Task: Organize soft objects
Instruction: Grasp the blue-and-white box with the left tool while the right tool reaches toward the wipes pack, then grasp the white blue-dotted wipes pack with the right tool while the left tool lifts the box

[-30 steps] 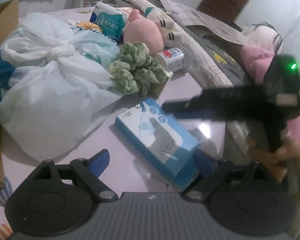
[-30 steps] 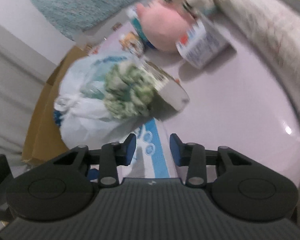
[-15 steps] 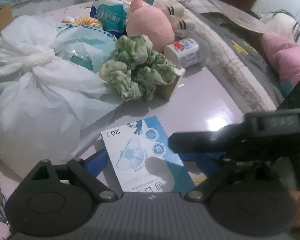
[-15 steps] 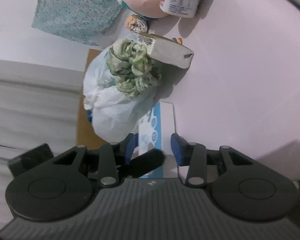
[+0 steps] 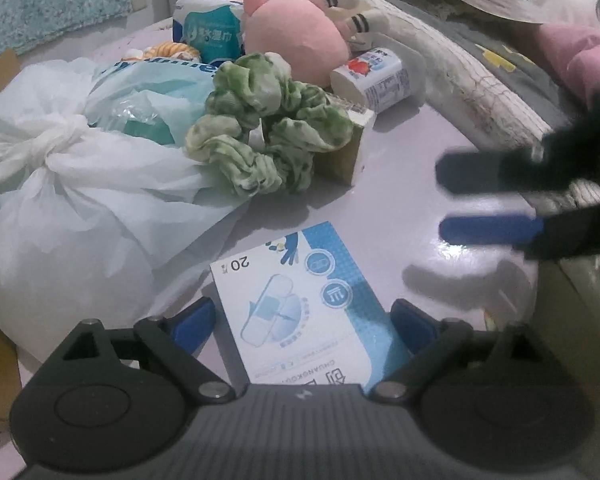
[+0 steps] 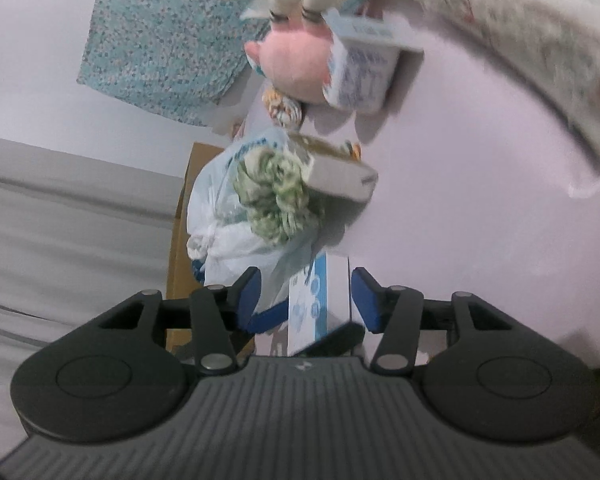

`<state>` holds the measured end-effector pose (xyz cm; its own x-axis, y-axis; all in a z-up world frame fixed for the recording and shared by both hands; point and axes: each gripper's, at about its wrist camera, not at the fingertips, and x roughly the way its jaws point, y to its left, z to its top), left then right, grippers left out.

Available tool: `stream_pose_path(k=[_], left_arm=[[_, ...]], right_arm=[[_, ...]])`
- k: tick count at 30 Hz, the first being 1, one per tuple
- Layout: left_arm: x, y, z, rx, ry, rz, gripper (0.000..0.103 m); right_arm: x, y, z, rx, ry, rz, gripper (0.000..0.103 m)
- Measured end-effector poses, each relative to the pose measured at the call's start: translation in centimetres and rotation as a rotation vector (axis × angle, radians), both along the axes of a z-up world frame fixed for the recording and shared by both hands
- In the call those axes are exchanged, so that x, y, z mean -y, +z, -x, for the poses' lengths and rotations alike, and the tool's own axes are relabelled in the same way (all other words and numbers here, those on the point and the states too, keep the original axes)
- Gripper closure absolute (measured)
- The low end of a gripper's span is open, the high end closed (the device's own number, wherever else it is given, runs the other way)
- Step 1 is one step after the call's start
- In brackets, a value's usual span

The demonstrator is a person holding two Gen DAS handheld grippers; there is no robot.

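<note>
Lavender tabletop (image 5: 400, 184) carries the clutter; green scrunchie (image 5: 268, 148) lies ahead of the wide left gripper (image 5: 300, 320), nearer than the empty, opening right gripper (image 6: 306, 294).

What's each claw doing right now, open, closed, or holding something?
Left claw: open, straddling the blue box, not gripping it.
Right claw: opening, pads clear of the box between them.
</note>
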<state>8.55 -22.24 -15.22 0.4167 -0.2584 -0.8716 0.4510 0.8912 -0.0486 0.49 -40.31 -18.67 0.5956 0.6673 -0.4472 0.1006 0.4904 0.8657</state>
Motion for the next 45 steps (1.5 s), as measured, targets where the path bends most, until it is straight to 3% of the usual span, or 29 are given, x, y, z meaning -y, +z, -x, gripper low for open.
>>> stream_pose_path(k=[6,9,13,22,26,27,32,34,38,45], left_arm=[[-1.1,0.2,-0.1,0.006,0.02,0.019,0.013],[-1.5,0.2,0.0,0.017,0.017,0.035,0.02],[-2.2,0.2,0.1,0.029,0.011,0.059,0.022],[-3.2,0.1,0.2,0.044,0.014,0.091,0.023],[-3.8,0.1,0.0,0.031,0.007,0.12,0.023],[-4.1,0.2,-0.2,0.025,0.009,0.133,0.023],[-4.9,0.2,-0.6,0.007,0.014,0.175,0.023],[-4.9,0.2,-0.6,0.011,0.005,0.177,0.023],[-5.2,0.2,-0.6,0.01,-0.005,0.19,0.023],[-5.3,0.2,-0.5,0.019,-0.009,0.2,0.023]], right_arm=[[0.3,4.3,-2.3,0.096,-0.006,0.164,0.048],[-0.6,7.7,-4.3,0.179,0.003,0.353,0.044],[-2.6,11.5,-7.3,0.29,0.06,0.582,0.03],[-8.2,14.6,-15.0,0.417,0.218,0.873,0.03],[-10.8,14.3,-21.1,0.386,0.278,0.999,0.037],[-11.8,13.9,-22.8,0.365,0.29,1.013,0.045],[-13.2,11.1,-30.4,0.184,0.328,1.051,0.064],[-13.7,10.3,-31.8,0.14,0.352,1.02,0.07],[-15.4,9.9,-31.8,0.127,0.412,1.04,0.072],[-16.6,8.7,-33.1,0.069,0.389,1.036,0.07]])
